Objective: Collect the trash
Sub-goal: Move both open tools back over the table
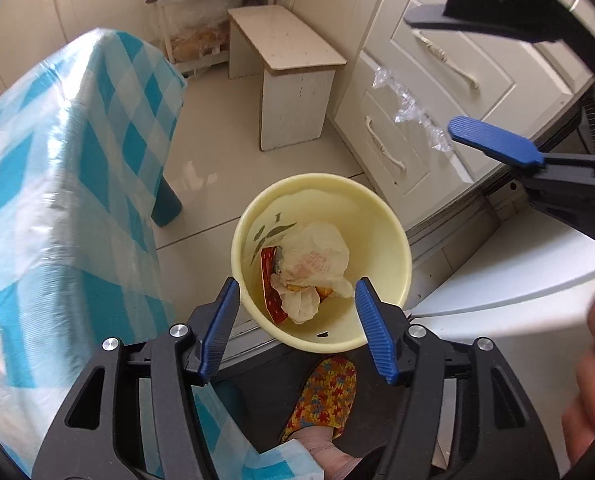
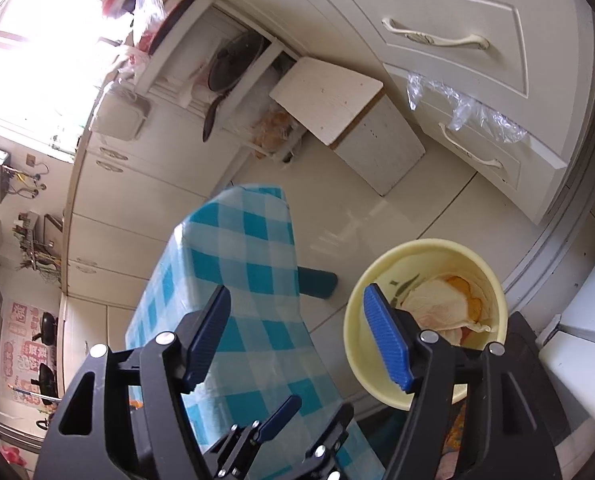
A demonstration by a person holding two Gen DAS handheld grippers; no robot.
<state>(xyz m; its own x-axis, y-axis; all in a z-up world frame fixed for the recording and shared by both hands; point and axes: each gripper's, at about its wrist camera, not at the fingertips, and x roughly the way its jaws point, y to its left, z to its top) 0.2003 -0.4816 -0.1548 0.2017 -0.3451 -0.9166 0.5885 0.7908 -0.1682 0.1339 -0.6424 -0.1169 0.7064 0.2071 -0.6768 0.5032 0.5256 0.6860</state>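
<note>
Both tongs point steeply downward, jaws apart and nothing between the blue pads. The left tongs [image 1: 295,326] hang lowest, their 2 fingers spread. The right tongs [image 2: 297,340] sit higher and off to the right, also parted. A bare hand [image 1: 593,344] grips the right handle.

grippers: 2, left [image 1: 295,322] and right [image 2: 297,338] | yellow bin [image 1: 393,216]: 1 | checked-cloth table [image 1: 57,184]: 1 | white stool [image 1: 293,64]: 1 | patterned slipper [image 1: 325,396]: 1 | frying pan [image 2: 233,68]: 1

Checked tablecloth [image 1: 69,184], white stool [image 1: 293,80]
</note>
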